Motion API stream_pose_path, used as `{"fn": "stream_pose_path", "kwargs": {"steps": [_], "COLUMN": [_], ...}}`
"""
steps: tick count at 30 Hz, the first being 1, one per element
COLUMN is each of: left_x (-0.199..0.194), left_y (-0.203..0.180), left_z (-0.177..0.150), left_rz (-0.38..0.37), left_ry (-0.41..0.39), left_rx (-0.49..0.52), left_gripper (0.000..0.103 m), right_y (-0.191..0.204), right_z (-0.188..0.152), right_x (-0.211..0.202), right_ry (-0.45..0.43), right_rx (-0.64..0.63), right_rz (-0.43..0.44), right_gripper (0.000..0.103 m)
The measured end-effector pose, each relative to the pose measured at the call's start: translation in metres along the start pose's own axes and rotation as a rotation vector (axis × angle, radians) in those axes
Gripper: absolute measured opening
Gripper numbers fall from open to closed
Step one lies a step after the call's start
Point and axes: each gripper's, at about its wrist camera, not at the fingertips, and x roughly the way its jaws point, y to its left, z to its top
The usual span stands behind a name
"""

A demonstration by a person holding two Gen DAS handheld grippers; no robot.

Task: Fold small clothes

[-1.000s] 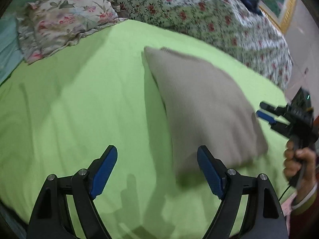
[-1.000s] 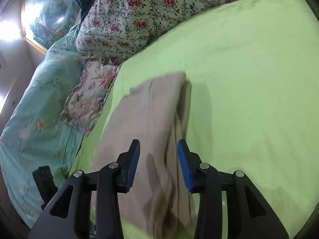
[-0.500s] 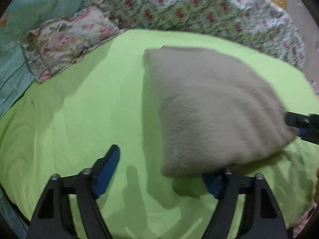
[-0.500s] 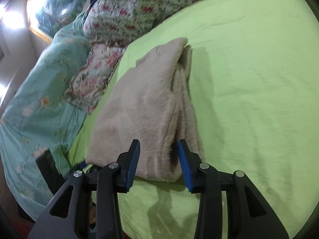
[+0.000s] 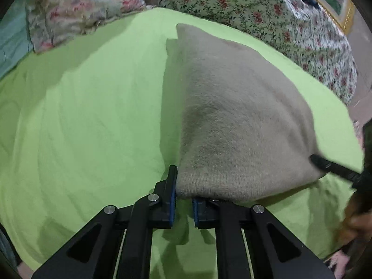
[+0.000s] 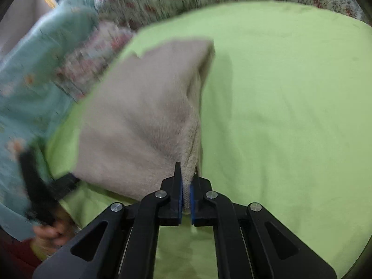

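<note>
A beige fuzzy knit garment [image 5: 234, 121] lies folded lengthwise on the lime-green bed sheet [image 5: 88, 121]. My left gripper [image 5: 183, 195] is shut on the garment's near left corner, with the hem draped over its right finger. My right gripper [image 6: 186, 190] is shut on the garment's [image 6: 144, 121] near right corner, where the ribbed edge is pinched between the blue pads [image 6: 179, 197]. The near hem hangs lifted between both grippers. The right gripper shows at the right edge of the left wrist view [image 5: 334, 167], and the left one at the left of the right wrist view [image 6: 44, 190].
Floral pillows [image 5: 76, 9] and a floral quilt [image 5: 267, 11] lie along the far side of the bed. A teal cover [image 6: 25, 74] lies at the bed's left side. The green sheet [image 6: 290, 116] stretches wide to the right of the garment.
Both grippers moved in to the garment's near corners and shut on them. The near hem has risen off the sheet.
</note>
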Motion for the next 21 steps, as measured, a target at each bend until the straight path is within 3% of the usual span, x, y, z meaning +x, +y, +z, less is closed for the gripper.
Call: {"fn": "stream_pose_path", "kwargs": {"steps": [5,7,9,14,17,19,21], "left_x": [-0.007,-0.017,-0.032,-0.067,-0.072,-0.067,-0.06], "left_y": [0.01,0.01,0.011,0.006,-0.004,-0.011,-0.017], "left_z": [0.001,-0.002,-0.004,0.006,0.026,0.037,0.043], "left_rz": [-0.068,-0.089,-0.12,-0.205,-0.285,-0.305,-0.312], "left_ry": [0.043,0.056,0.059,-0.002,-0.046,-0.065,-0.078], "left_rx": [0.012,0.05,0.083,0.141,0.144,0.155,0.17], "left_gripper": [0.014,0.014,0.012,0.011,0.017,0.024,0.025], "right_y": [-0.001,0.0,-0.004,-0.014,-0.018,-0.023,-0.029], "right_z": [0.002,0.002,0.003,0.011,0.032,0.051,0.067], "right_x": [-0.002,-0.008,-0.018,-0.049,-0.047,-0.036,-0.021], "right_ry": [-0.021,-0.013,-0.001,-0.077,-0.108,-0.127,-0.118], "right_rx": [0.03,0.03,0.057,0.133,0.167,0.198,0.236], "right_rz": [-0.01,0.004,0.012,0.078,0.122,0.154,0.2], "right_gripper": [0.006,0.012,0.025,0.026,0.028,0.034,0.042]}}
